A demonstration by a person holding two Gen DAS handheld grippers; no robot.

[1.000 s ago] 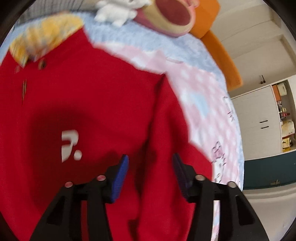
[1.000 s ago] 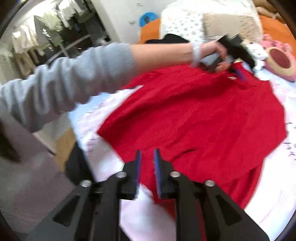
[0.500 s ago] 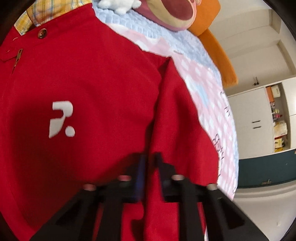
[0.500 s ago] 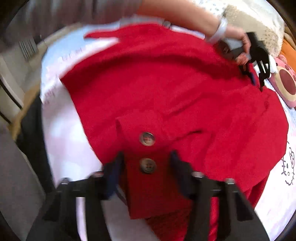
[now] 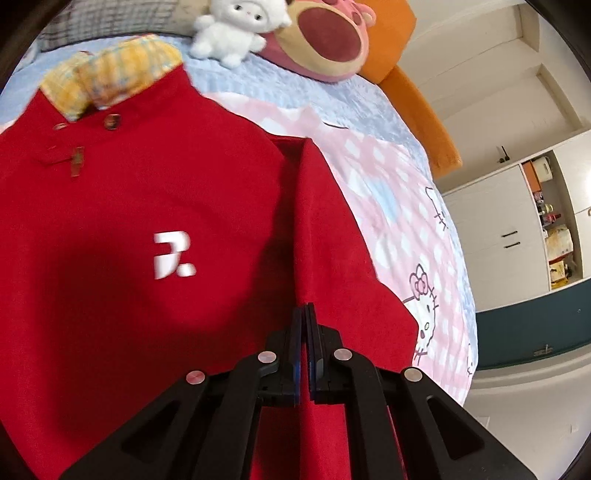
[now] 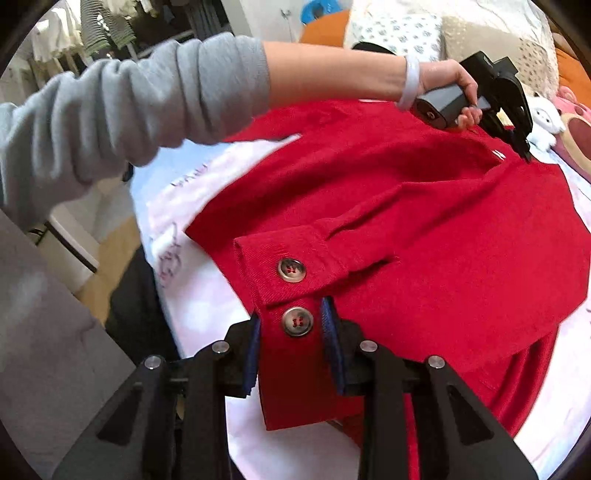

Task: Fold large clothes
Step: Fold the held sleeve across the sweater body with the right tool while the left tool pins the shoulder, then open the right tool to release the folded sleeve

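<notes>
The red shirt [image 5: 129, 258] lies front-up on the bed [image 5: 388, 192], its checked collar [image 5: 110, 74] toward the plush toys [image 5: 236, 33]. The left gripper [image 5: 304, 317] has its jaws closed, pinching the sleeve [image 5: 332, 229] fabric near the shoulder seam. The right gripper [image 6: 291, 321] has the buttoned cuff [image 6: 291, 273] between its jaws, which are closing on it. To fold the sleeve well, I'd carry both grips together across the chest, keeping the cloth taut and flat
</notes>
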